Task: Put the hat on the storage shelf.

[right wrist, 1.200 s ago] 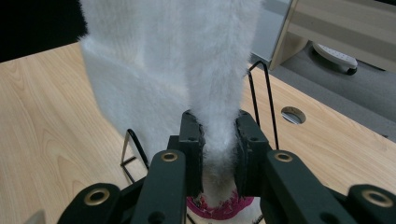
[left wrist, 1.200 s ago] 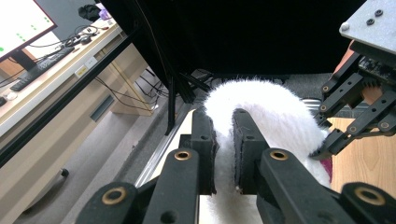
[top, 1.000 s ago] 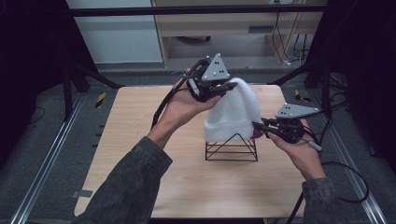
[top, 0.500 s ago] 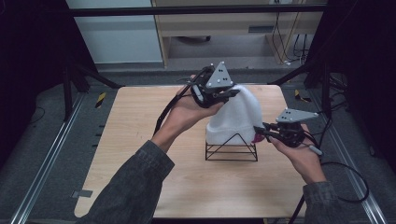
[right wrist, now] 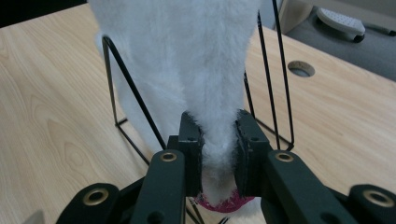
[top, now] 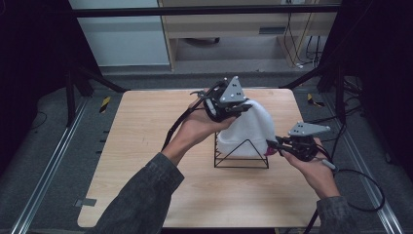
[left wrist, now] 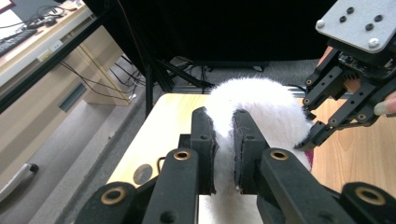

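Observation:
A fluffy white cloth (top: 246, 129) with a pink trim at one end hangs over a black wire rack (top: 242, 155) in the middle of the wooden table (top: 146, 146). My left gripper (top: 239, 108) is shut on the cloth's upper end, above the rack. In the left gripper view the white pile (left wrist: 254, 105) bulges between my two black pads. My right gripper (top: 273, 145) is shut on the cloth's lower end at the rack's right side. The right gripper view shows the cloth (right wrist: 187, 56) draped between the rack's wires (right wrist: 130, 93), with the pink trim (right wrist: 222, 204) under my pads.
A round cable hole (right wrist: 301, 68) sits in the tabletop past the rack. Black frame bars (top: 87, 78) stand at the table's back corners, with shelving (top: 234, 29) behind. Cables (top: 360, 190) trail off the right side.
Both grippers have come down with the cloth, lowering it onto the wire rack. The left gripper has sunk from above the cloth's peak toward the rack's top.

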`<action>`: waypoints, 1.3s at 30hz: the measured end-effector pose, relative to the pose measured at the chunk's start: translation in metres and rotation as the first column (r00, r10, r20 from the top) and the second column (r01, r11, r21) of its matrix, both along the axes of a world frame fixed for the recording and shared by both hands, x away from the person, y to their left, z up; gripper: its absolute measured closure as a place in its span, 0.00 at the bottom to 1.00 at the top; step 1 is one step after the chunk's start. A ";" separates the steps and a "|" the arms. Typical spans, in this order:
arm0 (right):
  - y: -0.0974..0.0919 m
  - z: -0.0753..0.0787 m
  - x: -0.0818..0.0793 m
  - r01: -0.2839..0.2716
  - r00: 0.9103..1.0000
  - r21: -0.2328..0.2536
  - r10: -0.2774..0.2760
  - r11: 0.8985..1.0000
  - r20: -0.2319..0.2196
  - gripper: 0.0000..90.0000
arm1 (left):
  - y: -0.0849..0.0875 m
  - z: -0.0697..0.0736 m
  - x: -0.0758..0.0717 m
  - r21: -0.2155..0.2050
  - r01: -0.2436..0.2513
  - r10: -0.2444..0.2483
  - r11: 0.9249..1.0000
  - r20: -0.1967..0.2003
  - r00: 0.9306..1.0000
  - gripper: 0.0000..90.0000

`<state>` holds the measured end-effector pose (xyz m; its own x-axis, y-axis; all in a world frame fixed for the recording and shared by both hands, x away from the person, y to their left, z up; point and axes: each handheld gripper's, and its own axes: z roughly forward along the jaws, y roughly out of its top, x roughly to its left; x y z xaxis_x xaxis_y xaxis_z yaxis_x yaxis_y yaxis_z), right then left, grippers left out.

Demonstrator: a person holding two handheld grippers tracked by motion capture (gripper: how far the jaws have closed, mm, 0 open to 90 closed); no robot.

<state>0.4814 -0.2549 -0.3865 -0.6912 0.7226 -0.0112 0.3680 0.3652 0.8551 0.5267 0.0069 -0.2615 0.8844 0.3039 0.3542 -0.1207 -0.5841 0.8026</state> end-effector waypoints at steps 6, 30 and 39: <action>-0.002 -0.015 0.000 0.001 1.000 -0.009 -0.002 1.000 -0.024 0.83 | -0.003 -0.013 -0.002 0.017 -0.001 0.002 1.000 -0.016 1.000 0.90; -0.004 -0.037 0.007 0.033 0.997 -0.072 -0.038 0.997 -0.066 0.81 | -0.006 -0.042 -0.003 0.048 -0.001 0.004 0.999 -0.062 0.998 0.89; -0.003 -0.043 0.011 0.034 0.996 -0.095 -0.041 0.995 -0.075 0.81 | -0.006 -0.048 -0.003 0.050 0.002 0.002 0.999 -0.076 0.997 0.88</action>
